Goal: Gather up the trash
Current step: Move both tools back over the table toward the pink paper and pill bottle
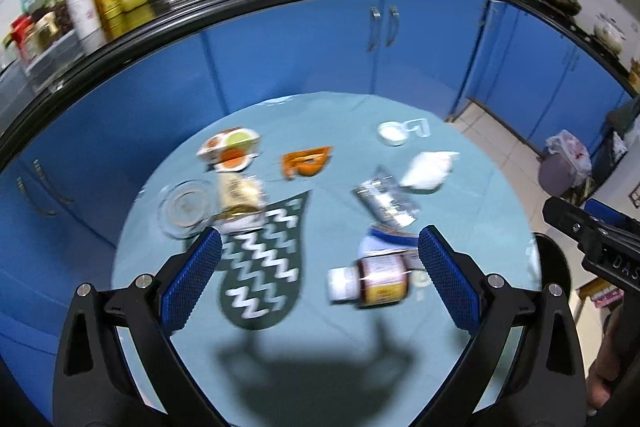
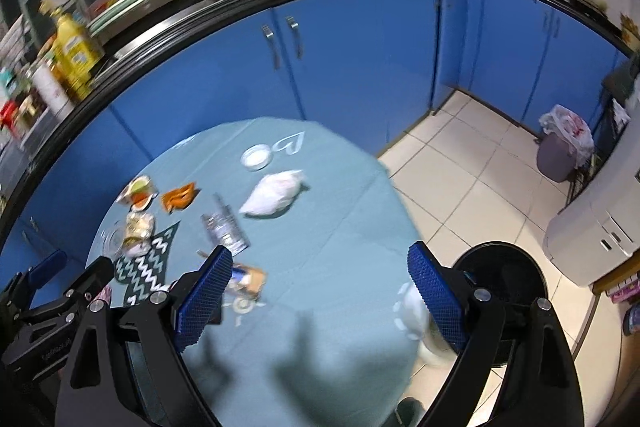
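While both hand-held grippers hang spread and empty over the round table [image 1: 460, 183], the trash lies scattered ahead of them.

From the left wrist view, the left hand-held gripper [image 1: 320, 247] has its jaws wide apart; between its fingers and just ahead lie a zigzag mat [image 1: 264, 263] and a pill bottle [image 1: 372, 281] on its side, with a silver wrapper [image 1: 386, 203], a white crumpled bag [image 1: 428, 169] and an orange wrapper [image 1: 306, 165] farther ahead, and a glass dish [image 1: 184, 207] ahead to the left. From the right wrist view, the right hand-held gripper [image 2: 320, 269] is likewise released, holding nothing; the white bag sits well ahead, a black bin [image 2: 504, 279] stands on the floor just right of its right finger, and a lined waste bin [image 2: 560, 149] stands far off right.
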Motion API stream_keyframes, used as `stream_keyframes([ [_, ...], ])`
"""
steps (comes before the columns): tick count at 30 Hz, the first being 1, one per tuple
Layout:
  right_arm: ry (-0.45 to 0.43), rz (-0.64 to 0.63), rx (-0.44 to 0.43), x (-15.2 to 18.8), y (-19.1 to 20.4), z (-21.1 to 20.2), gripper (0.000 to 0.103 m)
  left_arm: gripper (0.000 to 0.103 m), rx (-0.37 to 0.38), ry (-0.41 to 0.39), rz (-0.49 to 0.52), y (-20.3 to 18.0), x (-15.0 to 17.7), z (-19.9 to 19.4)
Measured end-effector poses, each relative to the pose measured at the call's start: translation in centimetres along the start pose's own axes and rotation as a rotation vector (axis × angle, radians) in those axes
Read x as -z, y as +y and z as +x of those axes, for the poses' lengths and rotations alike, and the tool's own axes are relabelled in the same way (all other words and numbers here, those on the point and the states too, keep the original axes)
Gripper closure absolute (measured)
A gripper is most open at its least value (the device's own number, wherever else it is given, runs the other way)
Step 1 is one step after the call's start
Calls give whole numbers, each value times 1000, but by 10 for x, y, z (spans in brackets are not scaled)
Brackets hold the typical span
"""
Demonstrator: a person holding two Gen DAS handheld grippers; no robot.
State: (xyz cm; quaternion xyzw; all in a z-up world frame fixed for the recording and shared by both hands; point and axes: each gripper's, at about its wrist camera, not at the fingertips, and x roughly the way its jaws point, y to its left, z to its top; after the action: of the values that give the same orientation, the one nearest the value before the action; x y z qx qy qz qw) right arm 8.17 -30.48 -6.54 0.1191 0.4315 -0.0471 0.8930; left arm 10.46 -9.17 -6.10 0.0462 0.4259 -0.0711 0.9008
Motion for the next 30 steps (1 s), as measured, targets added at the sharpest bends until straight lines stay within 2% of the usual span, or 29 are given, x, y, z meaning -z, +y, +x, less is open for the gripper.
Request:
stream_keyframes([
  [8,81,-87,-27,20,58,27,16,6,-78,57,-57,62,26,18],
  [12,124,-117,-28,33,83,42,16,6,-96,114,-86,96,43,37],
  [21,229,-147,-10,54,127,79,16,6,-76,191,-104,137,62,73],
  [30,283,-154,34,56,141,105,16,9,-44,235,-139,156,71,101],
])
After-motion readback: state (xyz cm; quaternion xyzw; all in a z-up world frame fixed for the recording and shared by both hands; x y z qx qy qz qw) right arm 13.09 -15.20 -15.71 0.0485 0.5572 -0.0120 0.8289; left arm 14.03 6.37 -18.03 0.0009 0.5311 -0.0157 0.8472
